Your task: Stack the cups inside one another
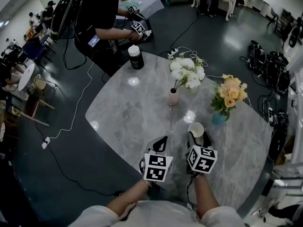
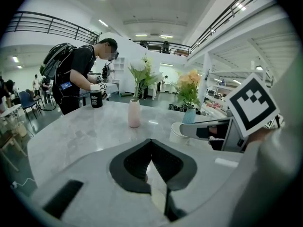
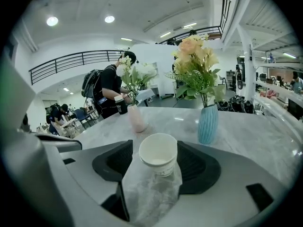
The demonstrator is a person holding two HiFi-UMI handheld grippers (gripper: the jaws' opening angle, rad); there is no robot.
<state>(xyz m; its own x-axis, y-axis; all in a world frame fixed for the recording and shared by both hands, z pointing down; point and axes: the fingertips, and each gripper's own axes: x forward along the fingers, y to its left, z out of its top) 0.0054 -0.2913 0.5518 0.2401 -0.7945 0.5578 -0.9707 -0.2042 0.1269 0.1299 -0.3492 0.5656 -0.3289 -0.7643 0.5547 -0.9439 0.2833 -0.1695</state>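
A white paper cup (image 1: 196, 128) stands upright between the jaws of my right gripper (image 1: 197, 137), just above the marble table (image 1: 128, 112) near its front edge. In the right gripper view the cup (image 3: 158, 151) fills the gap between the black pads (image 3: 118, 162), open mouth up and empty inside. My left gripper (image 1: 160, 144) is beside it on the left, a short way apart. In the left gripper view its jaws (image 2: 151, 143) meet at the tips with nothing between them, and the cup (image 2: 177, 132) shows to the right. I see no other cup.
A pink vase (image 1: 173, 97) of white flowers stands mid-table and a blue vase (image 1: 218, 118) of orange flowers to its right. A black container with a white lid (image 1: 136, 57) sits at the far edge, where a person with a backpack (image 1: 97, 18) holds grippers. Cables cross the floor.
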